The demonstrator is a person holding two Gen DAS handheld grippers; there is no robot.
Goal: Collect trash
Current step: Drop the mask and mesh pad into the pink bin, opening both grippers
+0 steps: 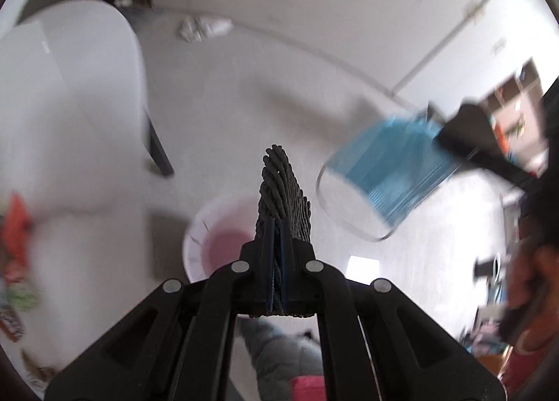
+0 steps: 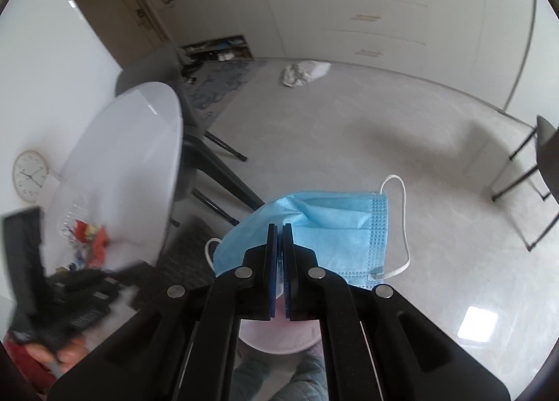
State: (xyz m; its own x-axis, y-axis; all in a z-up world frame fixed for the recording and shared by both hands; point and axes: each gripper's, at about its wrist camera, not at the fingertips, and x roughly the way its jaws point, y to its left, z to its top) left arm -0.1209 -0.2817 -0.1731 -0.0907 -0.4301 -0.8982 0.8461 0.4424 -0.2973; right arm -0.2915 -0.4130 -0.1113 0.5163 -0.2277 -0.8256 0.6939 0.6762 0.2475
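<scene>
My left gripper (image 1: 277, 226) is shut on a dark grey ribbed cloth (image 1: 283, 191), held above a white bin with a pink liner (image 1: 216, 243) on the floor. My right gripper (image 2: 278, 230) is shut on a blue face mask (image 2: 321, 226) with white ear loops, held over the bin, whose rim (image 2: 276, 345) shows below the fingers. In the left wrist view the mask (image 1: 391, 174) and the right gripper (image 1: 468, 135) show blurred at the right, above and right of the bin.
A white round table (image 2: 122, 163) with dark legs stands at the left, with colourful wrappers (image 2: 87, 237) on it. A crumpled white bag (image 2: 304, 72) lies on the far floor by the cabinets. A dark chair (image 2: 538, 170) stands at the right.
</scene>
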